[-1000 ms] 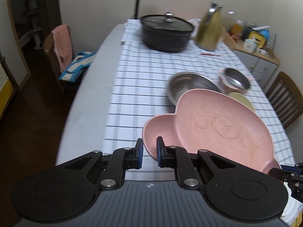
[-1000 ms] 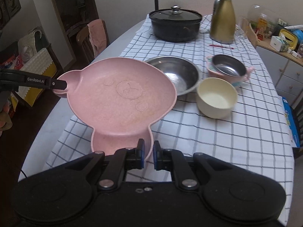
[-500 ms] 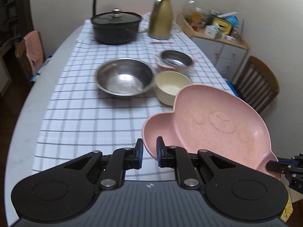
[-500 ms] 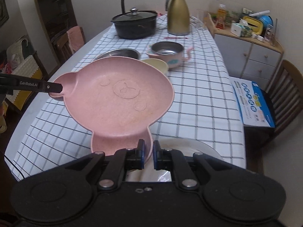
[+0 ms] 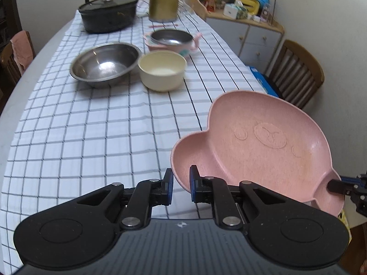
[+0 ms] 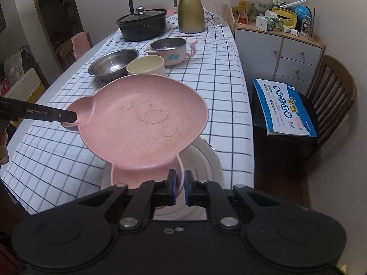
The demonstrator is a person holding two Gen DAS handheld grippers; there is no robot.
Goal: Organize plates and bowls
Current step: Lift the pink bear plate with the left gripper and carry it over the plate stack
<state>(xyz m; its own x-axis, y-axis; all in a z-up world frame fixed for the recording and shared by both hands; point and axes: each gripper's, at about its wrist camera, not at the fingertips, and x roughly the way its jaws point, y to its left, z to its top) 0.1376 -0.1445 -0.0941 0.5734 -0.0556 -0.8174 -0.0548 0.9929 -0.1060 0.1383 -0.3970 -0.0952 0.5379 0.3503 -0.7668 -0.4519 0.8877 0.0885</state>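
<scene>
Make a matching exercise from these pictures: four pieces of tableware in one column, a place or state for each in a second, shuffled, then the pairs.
Things:
1. pink bear-shaped plate
2. cream bowl
3. white plate
4. black pot

Places or states:
A. lidded, at the far end of the table by the gold jug
B. held up off the table by both hand-held grippers
C. standing between the steel bowl and the pink handled bowl
D. lying at the table's near edge, under the held plate

Pairs: 1-B, 2-C, 3-D, 4-A
</scene>
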